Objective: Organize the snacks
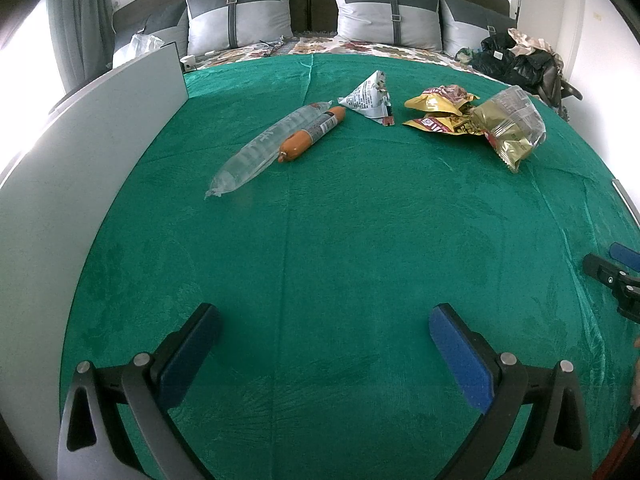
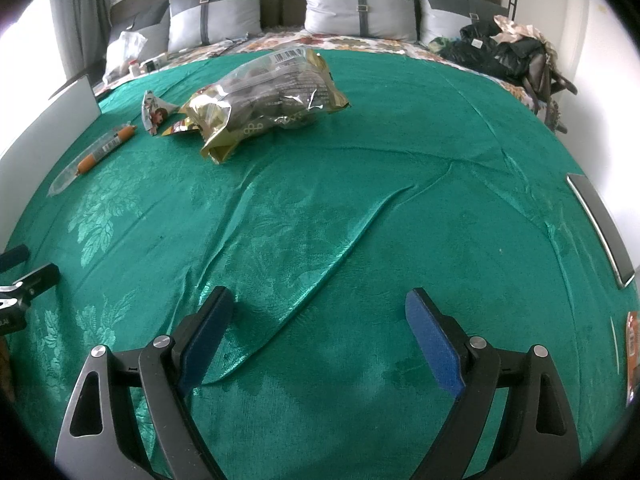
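Snacks lie on a green cloth over a bed. An orange sausage lies beside a long clear packet. A white triangular packet sits behind them. Yellow snack bags and a clear-and-gold bag lie to the right. In the right wrist view the clear-and-gold bag is far ahead, the sausage at the far left. My left gripper is open and empty, well short of the snacks. My right gripper is open and empty above the cloth.
A grey-white board stands along the cloth's left edge. A dark silver-edged tray lies at the right edge. Grey pillows line the headboard. Dark clothes are piled at the back right. An orange packet shows at the right edge.
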The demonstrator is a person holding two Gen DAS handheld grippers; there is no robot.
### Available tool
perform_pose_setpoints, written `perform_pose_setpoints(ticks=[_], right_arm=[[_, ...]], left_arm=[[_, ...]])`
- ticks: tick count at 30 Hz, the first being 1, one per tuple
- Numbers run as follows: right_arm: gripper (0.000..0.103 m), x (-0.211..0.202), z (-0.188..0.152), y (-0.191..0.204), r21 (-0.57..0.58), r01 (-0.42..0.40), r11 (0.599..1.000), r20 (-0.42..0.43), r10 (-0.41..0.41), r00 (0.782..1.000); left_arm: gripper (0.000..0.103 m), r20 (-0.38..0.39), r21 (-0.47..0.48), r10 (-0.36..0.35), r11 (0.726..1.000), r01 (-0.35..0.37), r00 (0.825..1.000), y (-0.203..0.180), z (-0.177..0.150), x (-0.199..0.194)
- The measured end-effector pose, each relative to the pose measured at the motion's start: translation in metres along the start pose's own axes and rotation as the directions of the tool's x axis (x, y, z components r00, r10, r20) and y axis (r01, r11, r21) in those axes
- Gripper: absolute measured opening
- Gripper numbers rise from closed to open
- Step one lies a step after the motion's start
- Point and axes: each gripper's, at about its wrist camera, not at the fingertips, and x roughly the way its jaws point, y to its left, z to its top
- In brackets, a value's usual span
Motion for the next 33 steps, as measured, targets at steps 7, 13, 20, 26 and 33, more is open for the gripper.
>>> perform_pose_setpoints(ticks=[7, 13, 20, 26, 33], right_arm=[[0.09, 0.0, 0.0, 0.001, 0.0, 0.0, 1.0, 0.0, 0.0, 1.0], [0.09, 0.0, 0.0, 0.001, 0.0, 0.0, 1.0, 0.0, 0.0, 1.0], [0.09, 0.0, 0.0, 0.001, 0.001, 0.0, 1.0, 0.0, 0.0, 1.0], [0.09, 0.0, 0.0, 0.001, 0.001, 0.0, 1.0, 0.0, 0.0, 1.0], [0.09, 0.0, 0.0, 0.001, 0.001, 0.0, 1.0, 0.0, 0.0, 1.0]], left_arm=[[0.103, 0.0, 0.0, 0.0, 1.0, 0.0, 1.0, 0.0, 0.0, 0.0], [0.103, 0.0, 0.0, 0.0, 1.0, 0.0, 1.0, 0.0, 0.0, 0.0], [0.103, 0.0, 0.0, 0.001, 1.0, -0.001, 1.0, 0.0, 0.0, 0.0], [0.103, -0.096, 0.046, -0.052, 0.997, 0.057, 0.994, 0.002, 0.015, 0.005], [0.102, -0.054, -0.004, -0.067, 0.998, 0.067, 0.996, 0.033, 0.101, 0.008]])
